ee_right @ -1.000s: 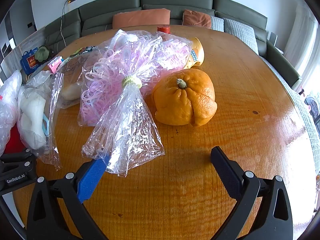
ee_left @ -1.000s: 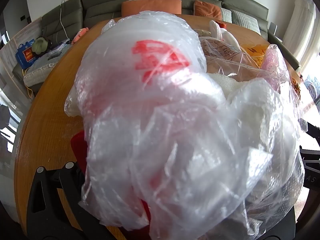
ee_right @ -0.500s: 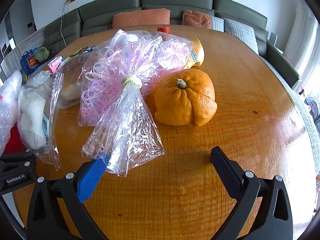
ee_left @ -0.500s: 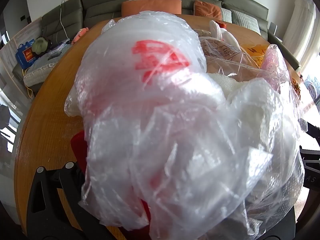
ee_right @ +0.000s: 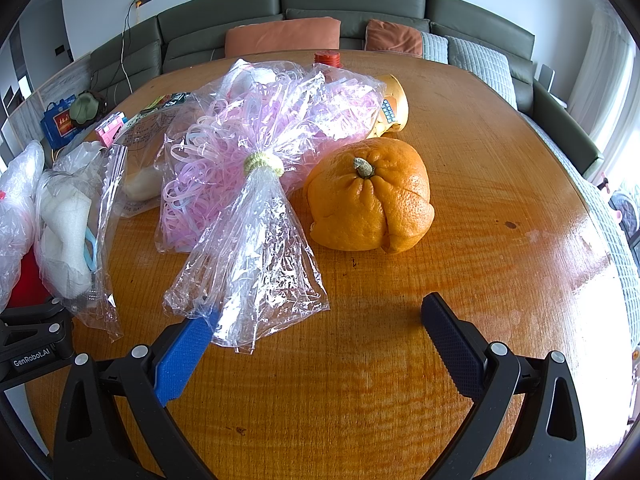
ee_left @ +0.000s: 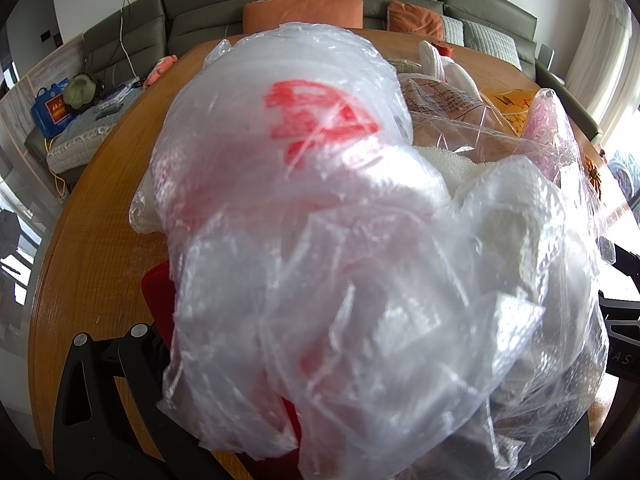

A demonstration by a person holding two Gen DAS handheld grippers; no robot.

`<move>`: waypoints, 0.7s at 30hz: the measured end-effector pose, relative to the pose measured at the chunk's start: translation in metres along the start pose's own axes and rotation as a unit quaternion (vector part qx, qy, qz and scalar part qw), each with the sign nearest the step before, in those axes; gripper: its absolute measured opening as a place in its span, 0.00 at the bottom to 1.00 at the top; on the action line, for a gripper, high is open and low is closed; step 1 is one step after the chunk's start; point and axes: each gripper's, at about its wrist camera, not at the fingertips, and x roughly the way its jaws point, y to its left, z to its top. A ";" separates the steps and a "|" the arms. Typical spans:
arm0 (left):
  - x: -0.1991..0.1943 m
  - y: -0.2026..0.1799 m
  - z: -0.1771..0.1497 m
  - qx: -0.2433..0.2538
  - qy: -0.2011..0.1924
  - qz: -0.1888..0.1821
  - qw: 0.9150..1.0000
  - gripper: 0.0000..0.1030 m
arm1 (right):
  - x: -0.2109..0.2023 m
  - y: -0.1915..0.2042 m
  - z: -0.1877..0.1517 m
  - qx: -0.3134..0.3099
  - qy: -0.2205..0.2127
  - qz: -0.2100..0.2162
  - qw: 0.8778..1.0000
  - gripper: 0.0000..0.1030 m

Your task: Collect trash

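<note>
Your right gripper [ee_right: 316,336] waits with fingers wide open, empty, at the bag of pink strips [ee_right: 256,168]; the left fingers are hidden behind the white plastic bag [ee_left: 340,240], so I cannot tell their state.

Tied bag [ee_right: 240,184] on table [ee_right: 480,184], left of and touching fruit [ee_right: 372,200]; packet [ee_right: 392,108] behind both.

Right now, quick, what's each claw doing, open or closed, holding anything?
Left claw: cannot tell; a crumpled plastic bag hides its fingers.
Right claw: open, holding nothing; its blue finger is at the edge of the tied clear bag.
</note>
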 end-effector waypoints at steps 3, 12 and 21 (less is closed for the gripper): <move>0.000 0.000 0.000 0.000 0.000 0.000 1.000 0.95 | 0.000 0.000 0.000 0.000 0.000 0.000 1.000 0.98; 0.000 0.000 0.000 0.000 0.000 0.000 1.000 0.95 | 0.002 0.002 0.001 0.000 0.000 0.000 1.000 0.98; 0.000 0.000 0.000 0.000 0.000 0.000 1.000 0.95 | 0.001 0.005 0.000 0.002 0.000 -0.001 1.000 0.98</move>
